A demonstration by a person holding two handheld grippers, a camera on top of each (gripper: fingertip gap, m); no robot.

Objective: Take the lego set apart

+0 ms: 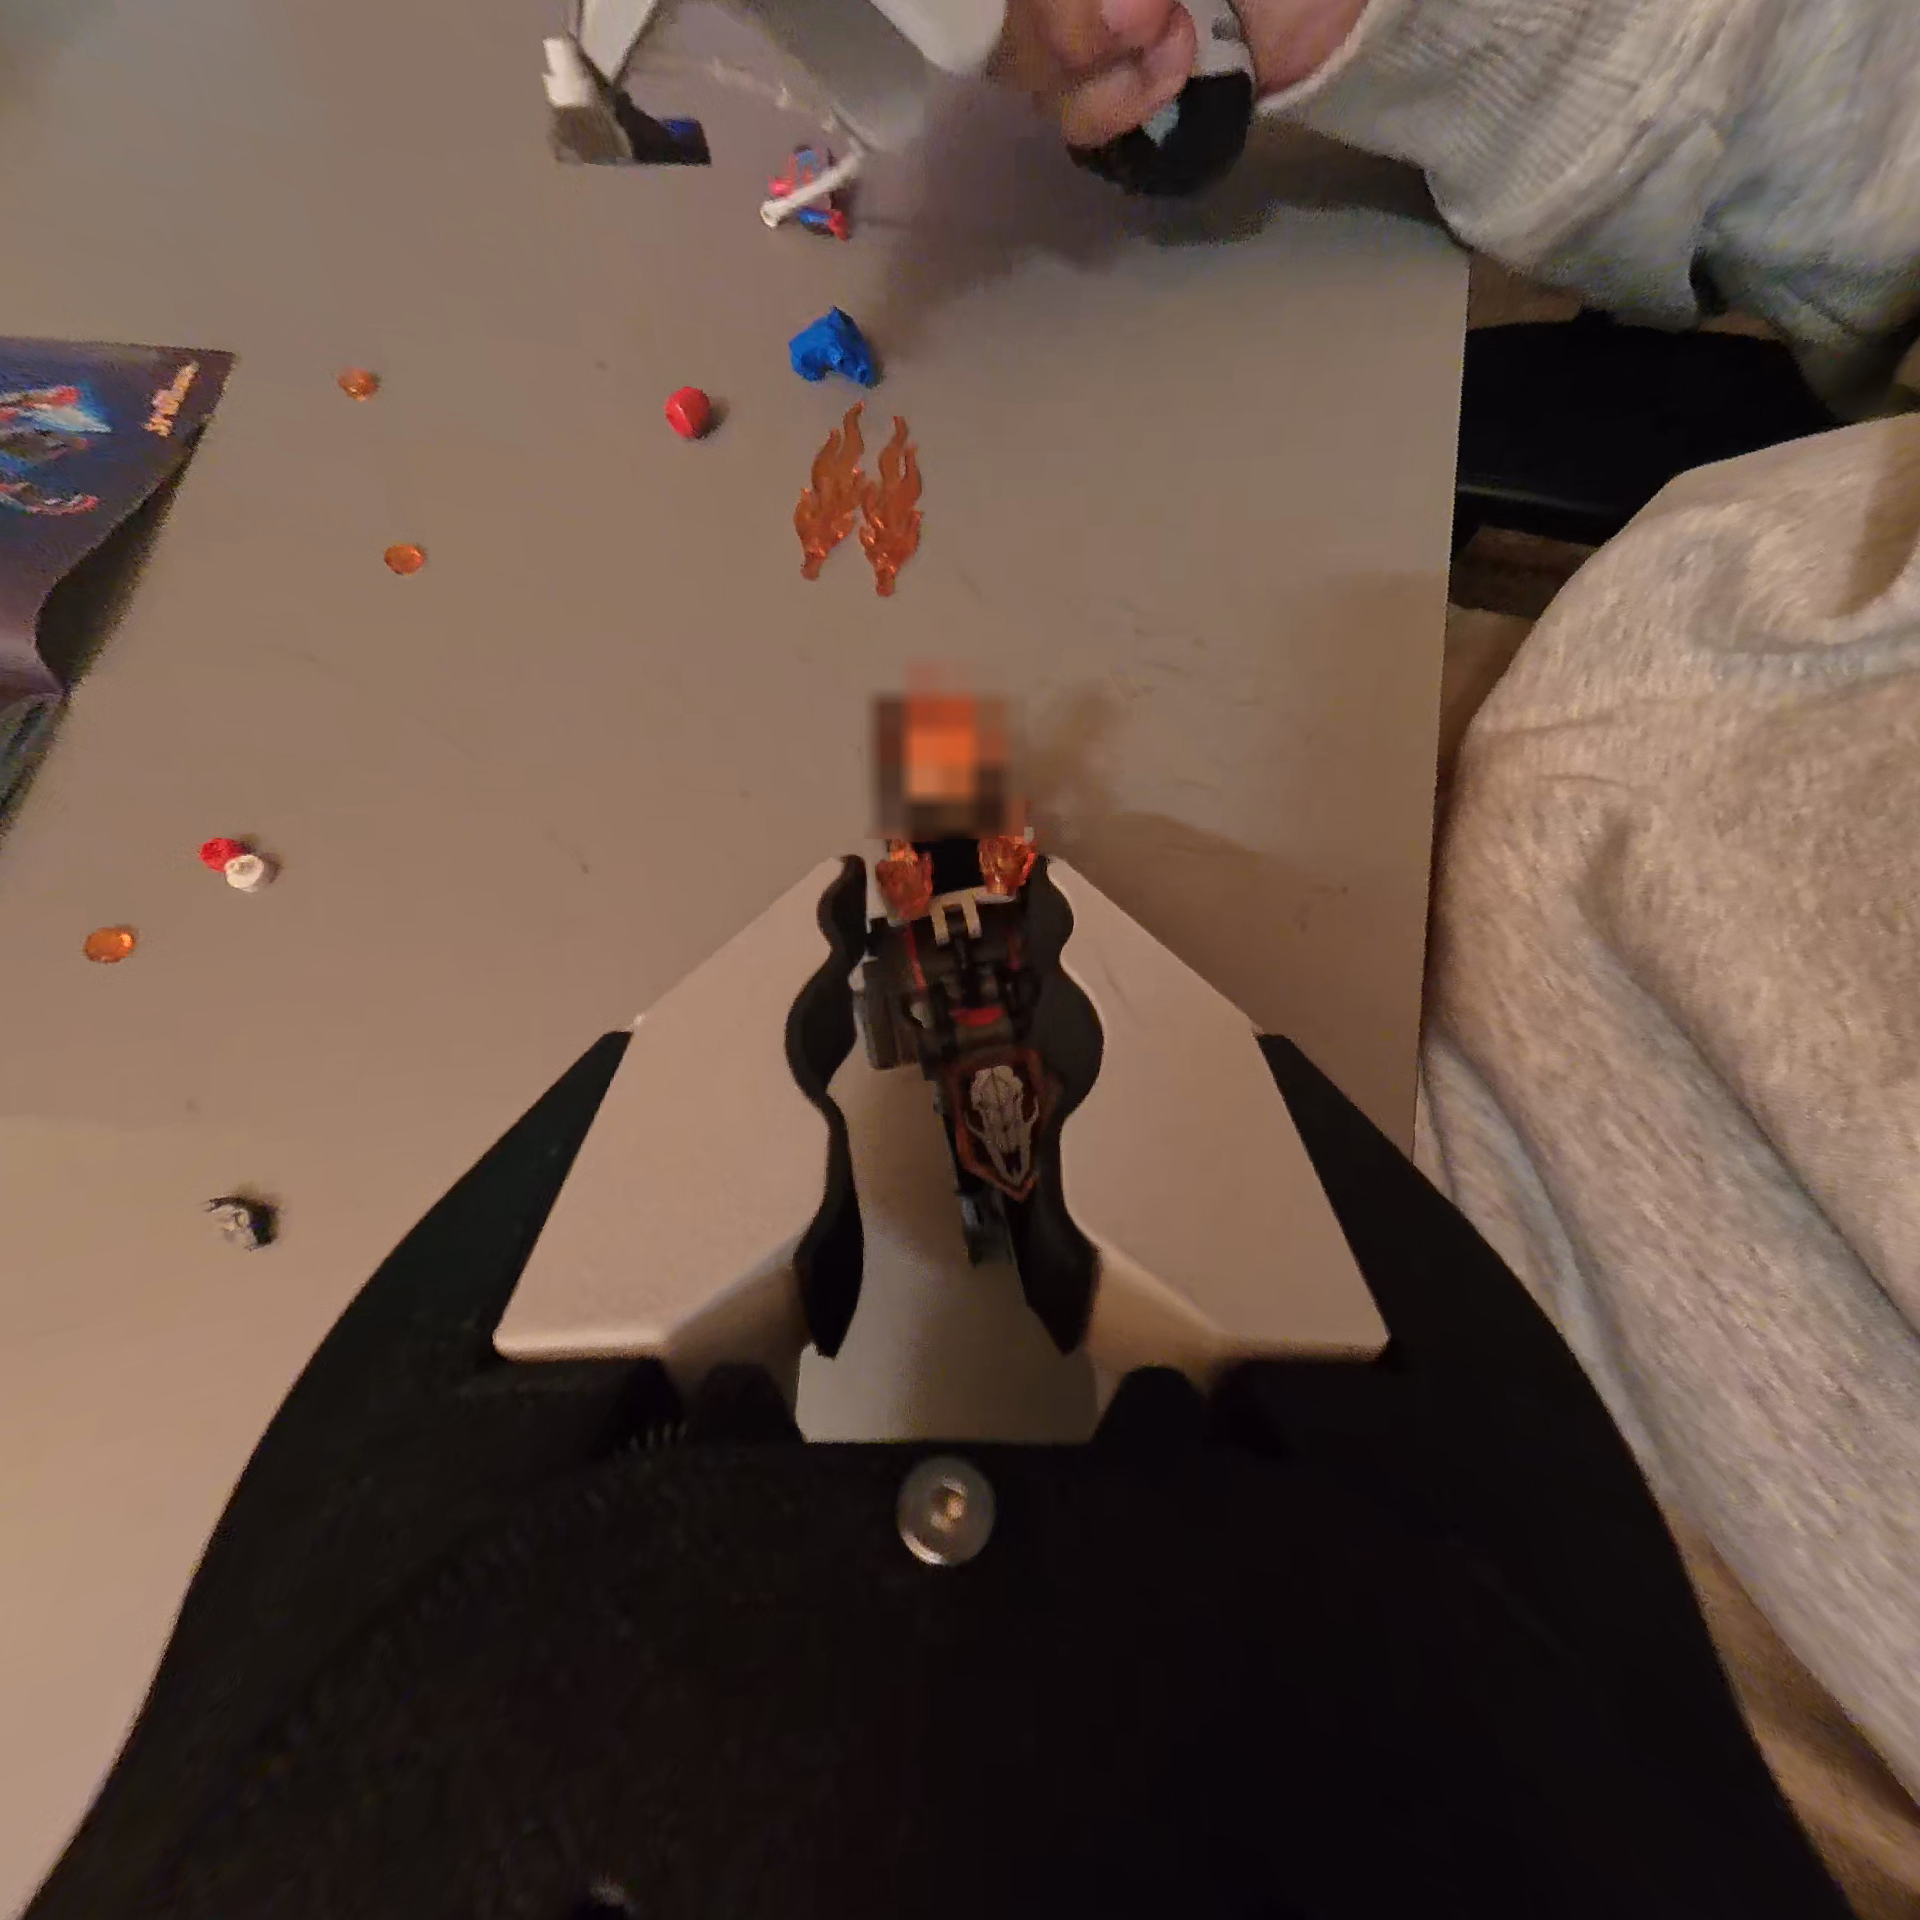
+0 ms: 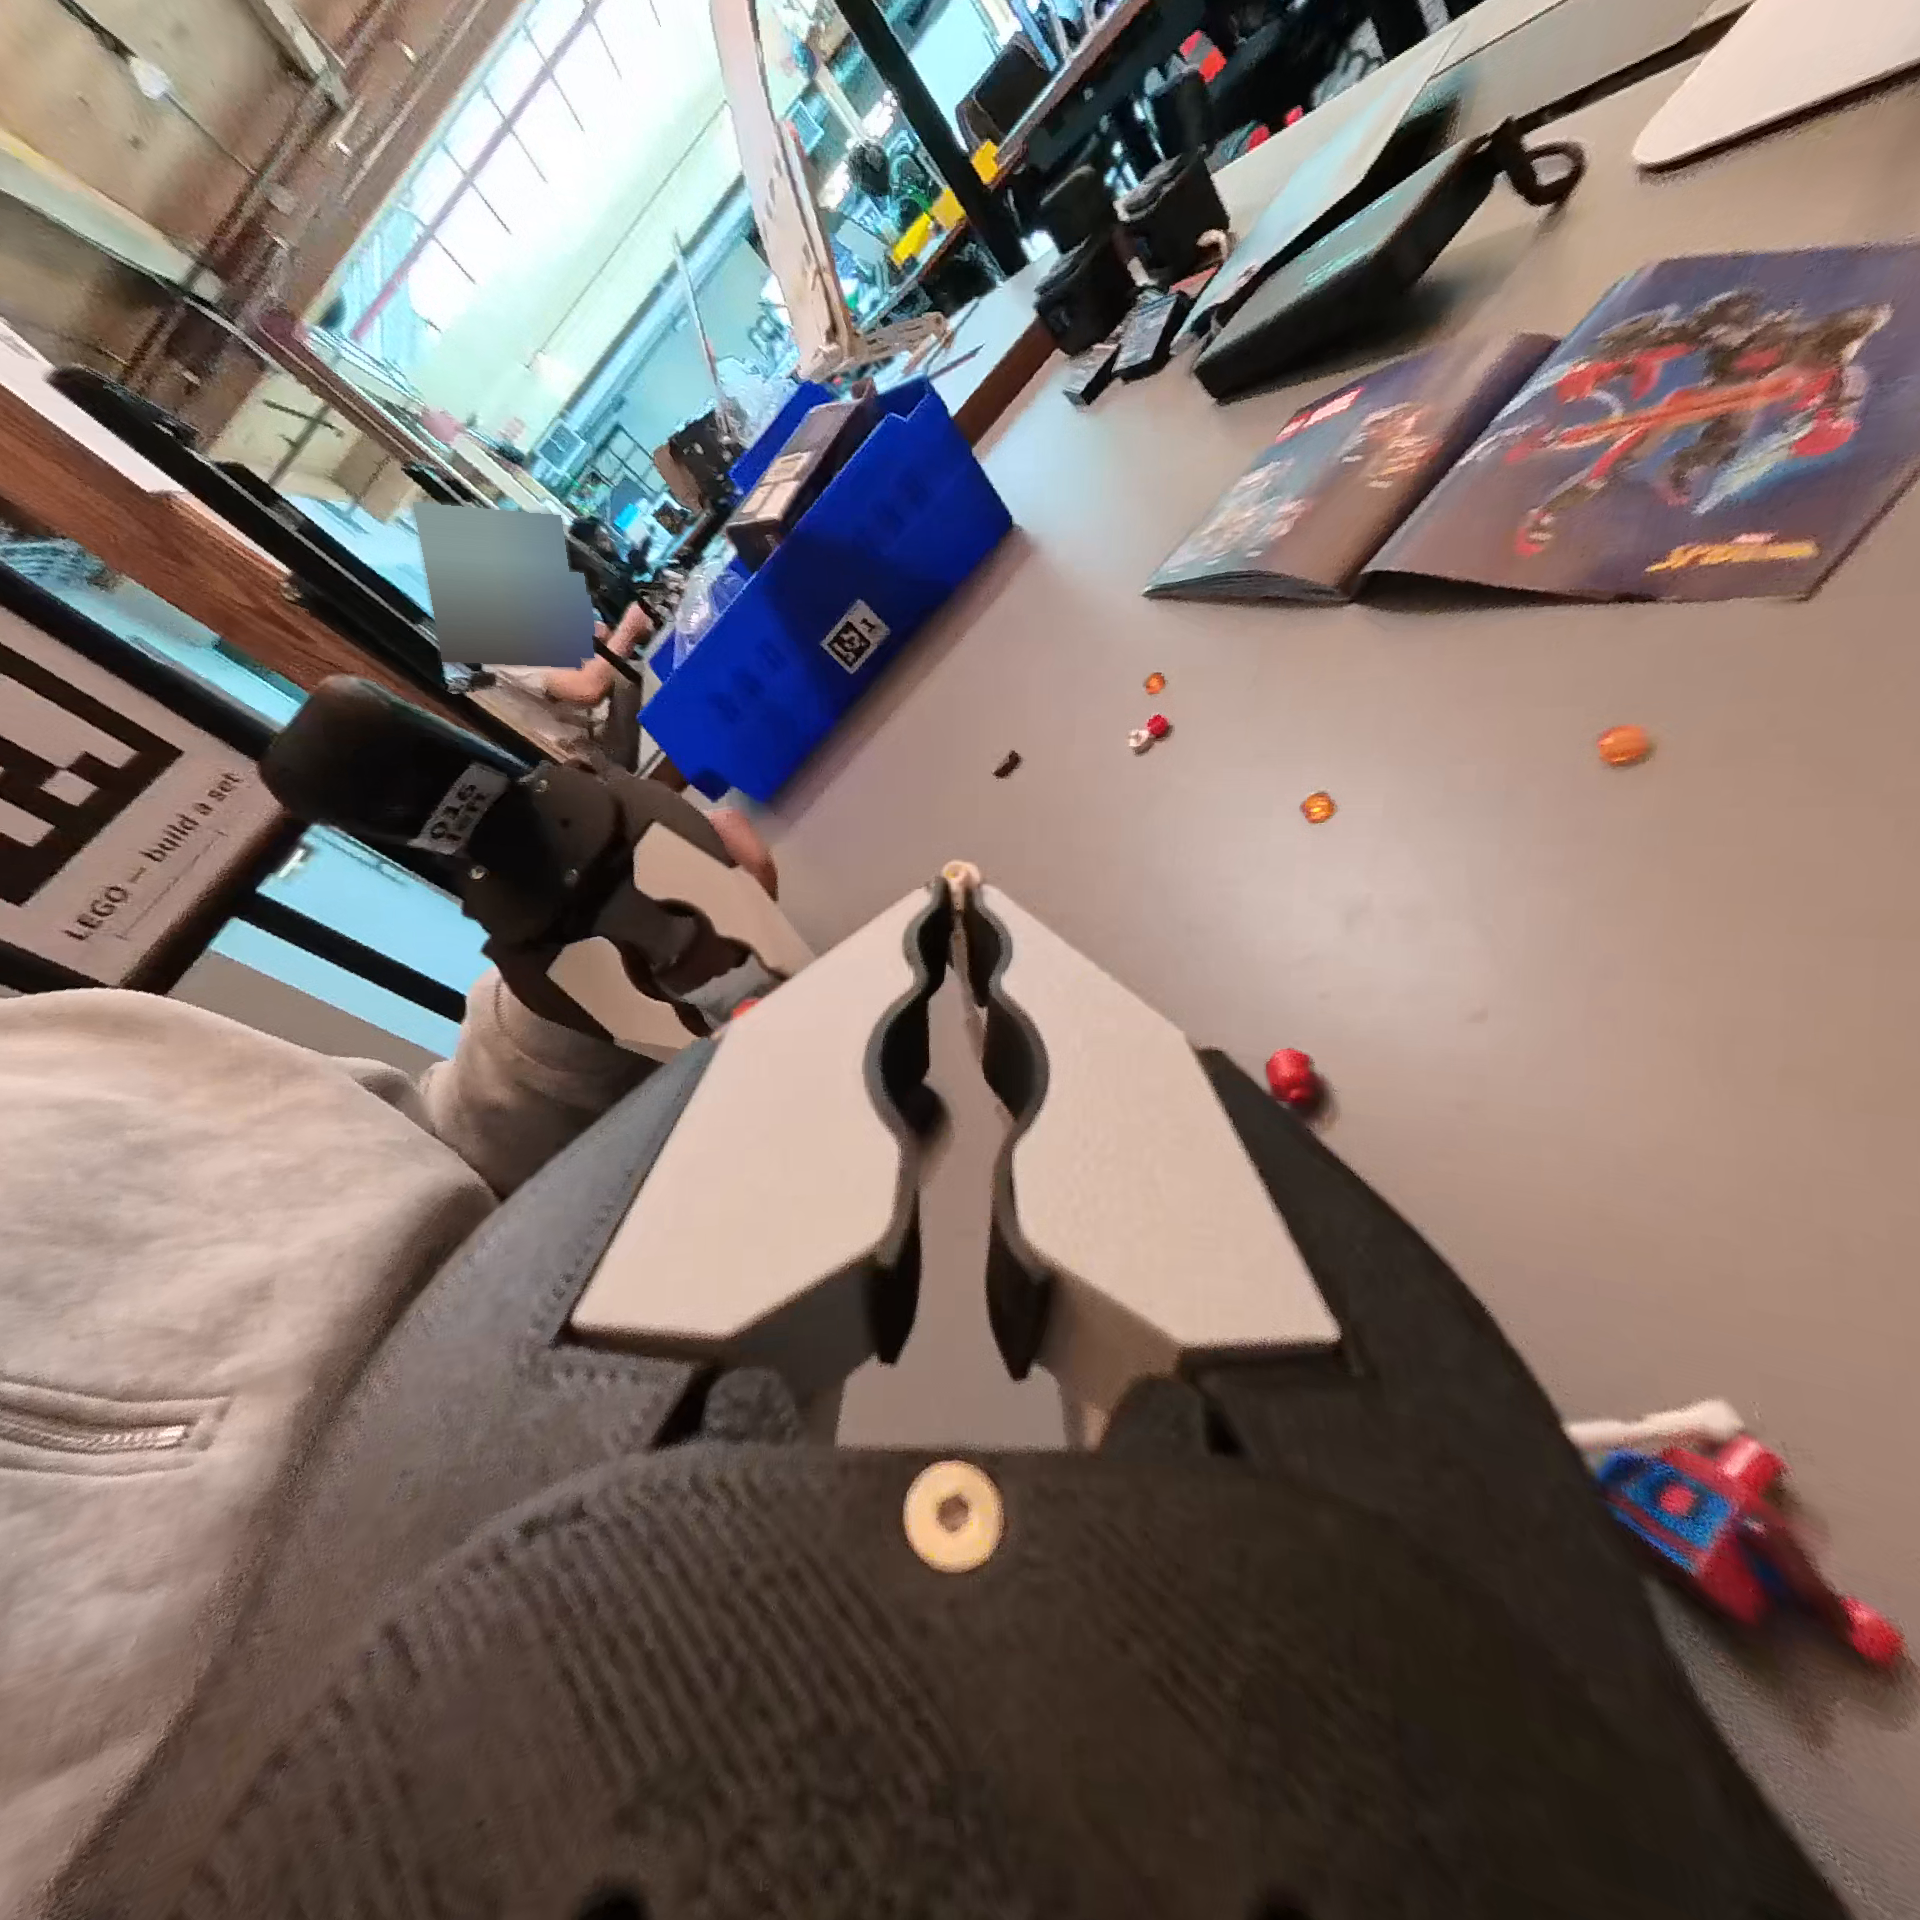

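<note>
Two wavy black pads of the left gripper [image 1: 951,862] clamp a dark lego build [image 1: 956,1049] with a skull shield. The right gripper [image 2: 958,891] pinches a thin white peg [image 2: 957,875]. Beyond, on the smooth grey bench [image 1: 520,675]: two translucent orange flames [image 1: 860,504], three orange studs, one glossy booklet [image 2: 1538,478].

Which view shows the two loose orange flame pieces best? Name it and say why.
The left wrist view. The two orange flame pieces lie side by side on the grey table, unobstructed, ahead of the left gripper, which is shut on a dark lego build. The right wrist view does not show them; its own gripper body fills the foreground.
</note>
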